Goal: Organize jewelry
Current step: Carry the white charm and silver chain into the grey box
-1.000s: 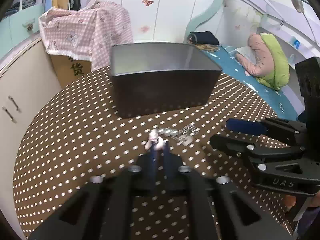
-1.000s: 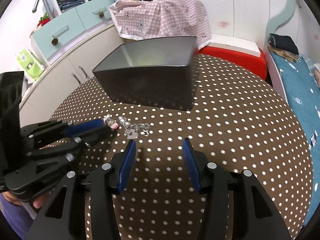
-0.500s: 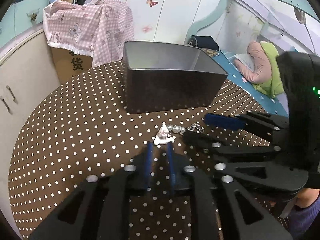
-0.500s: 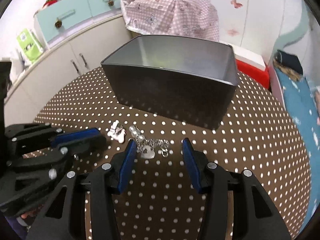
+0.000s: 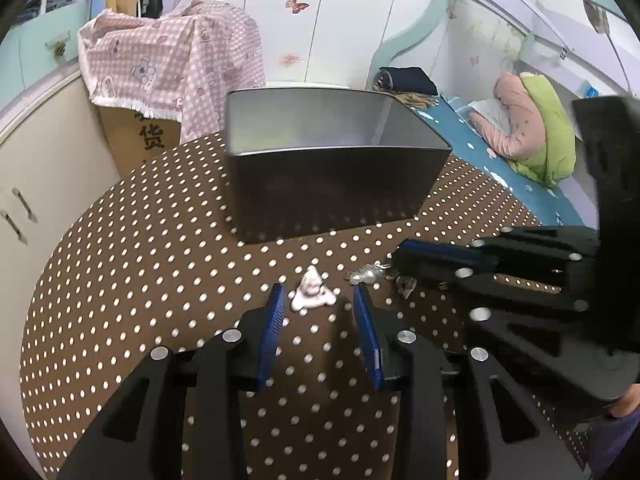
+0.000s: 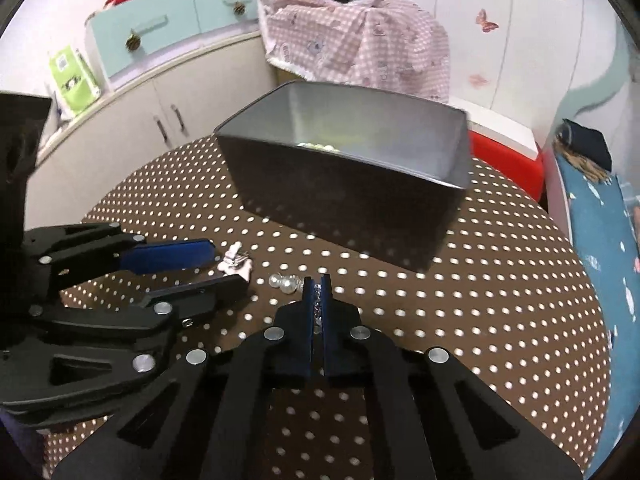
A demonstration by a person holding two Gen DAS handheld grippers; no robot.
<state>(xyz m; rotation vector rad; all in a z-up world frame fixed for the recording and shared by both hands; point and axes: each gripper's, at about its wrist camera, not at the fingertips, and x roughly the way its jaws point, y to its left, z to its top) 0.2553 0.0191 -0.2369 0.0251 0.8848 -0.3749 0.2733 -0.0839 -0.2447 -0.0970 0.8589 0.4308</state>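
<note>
Left wrist view: the left tongs (image 5: 318, 300) are standing well open, holding nothing, their blue fingers (image 5: 272, 332) flanking a small white charm (image 5: 312, 291) that is lying on the dotted table (image 5: 132, 272). Just to the right, a silvery chain (image 5: 370, 274) is resting on the table, partly hidden by the right tongs (image 5: 404, 258) reaching in from the side. The dark bin (image 5: 332, 184) is standing beyond, near both pieces.

Right wrist view: the right tongs (image 6: 317, 282) are nearly closed, pinching the chain (image 6: 318, 300) between their blue pads; two pearls (image 6: 284, 282) are lying just ahead of the tips. The left tongs (image 6: 224, 264) are gaping at the charm (image 6: 236, 262). Pale beads (image 6: 316, 146) are showing inside the bin (image 6: 348, 184), whose rim is well above table level.

Judgement: the step in hand appears to be lifting the chain for the bin. Doing it well probably calls for a firm pinch, a straight rise until the trailing pearls are clearing the rim, and a release low inside. A thin chain may be slipping through a narrow grip, so slow motion is advisable. Whether charm and chain are joined cannot be told.
</note>
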